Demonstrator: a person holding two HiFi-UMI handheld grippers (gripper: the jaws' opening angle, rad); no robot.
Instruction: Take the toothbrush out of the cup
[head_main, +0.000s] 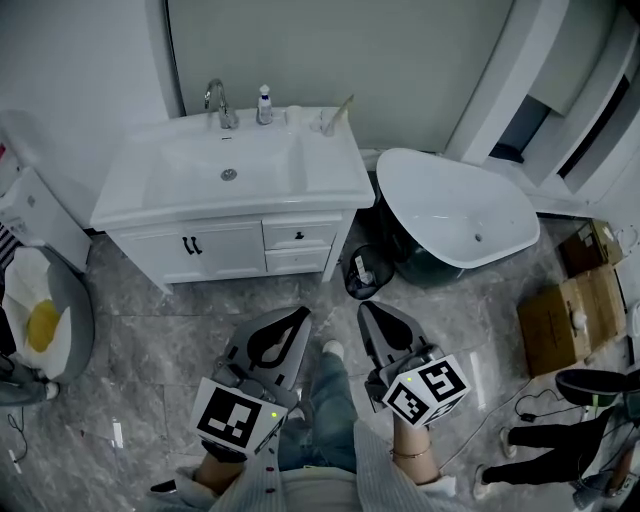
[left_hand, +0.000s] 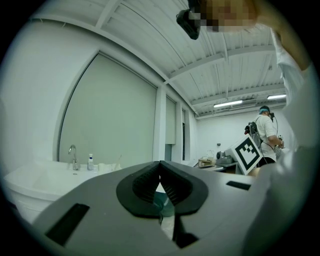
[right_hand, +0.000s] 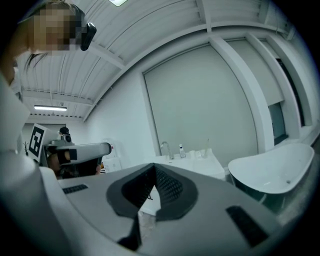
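Two claws show near the bottom of the head view. The left claw (head_main: 299, 313) and the right claw (head_main: 364, 307) are side by side and apart, both pointing toward the far wall. Each gripper view shows its claw closed to nothing: the ribbed pads meet at the tips and neither holds anything. One marker cube sits on each.

There is one toothbrush (head_main: 342, 108). It leans in the one cup (head_main: 328, 125), which stands at the far right corner of the white surface (head_main: 335, 170), well apart from both claws. On the same surface, along the far edge, stand one tap (head_main: 218, 103) and one small bottle (head_main: 264, 104). A small white item just left of the cup is too small to tell. One basin (head_main: 228, 165) is sunk into the left part of the surface.

The cabinet (head_main: 225, 250) below has two doors with dark handles at the left and two drawers at the right. To its right lies one white bathtub (head_main: 460, 215), with one small dark bin (head_main: 362, 272) between the two. Two cardboard boxes (head_main: 565, 322) lie at the far right on the grey marbled floor (head_main: 150, 340). A large frosted pane (head_main: 330, 50) fills the wall behind the surface. One other person (head_main: 555, 440) in dark trousers stands at the near right.
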